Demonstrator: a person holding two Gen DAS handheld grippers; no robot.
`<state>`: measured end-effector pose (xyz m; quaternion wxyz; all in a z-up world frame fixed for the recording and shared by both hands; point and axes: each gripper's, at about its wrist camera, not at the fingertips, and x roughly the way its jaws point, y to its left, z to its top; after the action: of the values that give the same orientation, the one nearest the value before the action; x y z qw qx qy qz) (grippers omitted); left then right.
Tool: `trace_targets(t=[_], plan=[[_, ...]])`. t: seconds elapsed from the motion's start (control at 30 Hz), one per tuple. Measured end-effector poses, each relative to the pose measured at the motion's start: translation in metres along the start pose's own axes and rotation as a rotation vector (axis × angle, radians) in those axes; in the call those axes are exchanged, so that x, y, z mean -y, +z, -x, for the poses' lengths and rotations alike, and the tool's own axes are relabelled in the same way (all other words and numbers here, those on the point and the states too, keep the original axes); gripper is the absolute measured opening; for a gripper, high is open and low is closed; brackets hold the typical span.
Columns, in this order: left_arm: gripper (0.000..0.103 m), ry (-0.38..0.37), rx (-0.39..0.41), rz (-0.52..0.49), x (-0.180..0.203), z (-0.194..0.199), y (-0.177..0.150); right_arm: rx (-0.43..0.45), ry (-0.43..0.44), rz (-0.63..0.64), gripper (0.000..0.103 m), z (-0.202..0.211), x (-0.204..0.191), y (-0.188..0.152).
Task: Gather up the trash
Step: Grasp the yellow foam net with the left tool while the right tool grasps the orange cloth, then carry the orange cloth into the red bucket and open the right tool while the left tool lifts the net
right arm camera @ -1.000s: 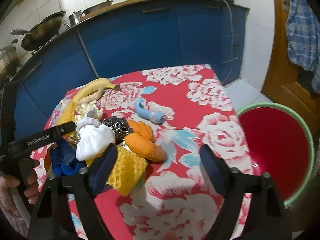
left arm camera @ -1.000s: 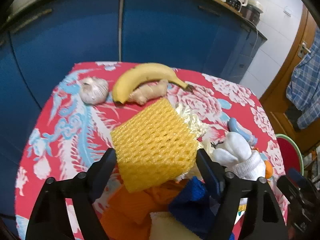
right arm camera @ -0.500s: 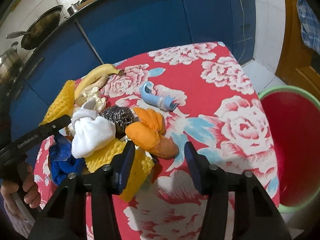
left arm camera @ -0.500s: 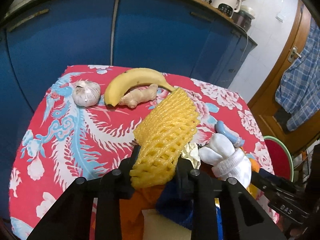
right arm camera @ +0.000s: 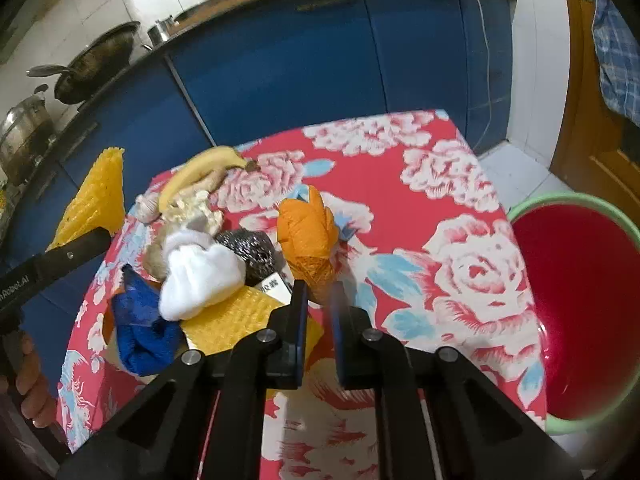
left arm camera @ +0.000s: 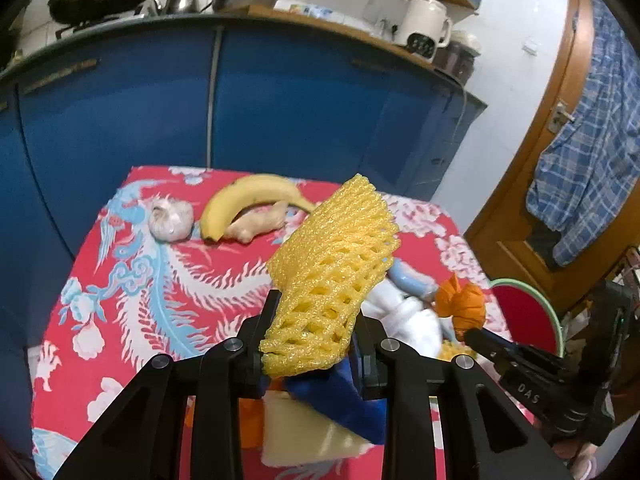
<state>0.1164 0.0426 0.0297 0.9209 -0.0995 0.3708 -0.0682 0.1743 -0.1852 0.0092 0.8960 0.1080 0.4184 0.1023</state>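
Behind, blue cabinets (left arm camera: pixel 280 100) back the red floral tablecloth (right arm camera: pixel 460 200) holding trash.

Kitchen, indoor light. Blue cabinets (left arm camera: pixel 280 100) run behind the table, countertop (left arm camera: pixel 320 24) above. Wok (right arm camera: pixel 96 66) and pots (right arm camera: pixel 24 128) on the stove end; white kettle (left arm camera: pixel 426 26) farther along. White tiled wall (right arm camera: pixel 80 12), pale tiled floor (right arm camera: pixel 516 172). Wooden door (left arm camera: pixel 552 168) at right, plaid shirt (left arm camera: pixel 588 160) hanging on it
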Motion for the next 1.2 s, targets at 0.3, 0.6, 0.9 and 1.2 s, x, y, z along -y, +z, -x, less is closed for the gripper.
trace_targets(t=[0.3,0.6,0.9,1.2], plan=[[0.03,-0.058,0.022,-0.038,0.027,0.017,0.001,0.076,-0.003,-0.014,0.013,0.038,0.006,-0.001],[0.03,-0.114,0.008,-0.091,0.066,0.016,-0.005,0.126,-0.062,-0.084,0.013,0.077,0.041,-0.012],[0.03,-0.17,-0.035,-0.159,0.114,0.002,-0.015,0.142,-0.152,-0.169,0.013,0.1,0.086,-0.028],[0.03,-0.212,-0.105,-0.223,0.162,-0.021,-0.033,0.132,-0.224,-0.254,0.014,0.11,0.127,-0.048]])
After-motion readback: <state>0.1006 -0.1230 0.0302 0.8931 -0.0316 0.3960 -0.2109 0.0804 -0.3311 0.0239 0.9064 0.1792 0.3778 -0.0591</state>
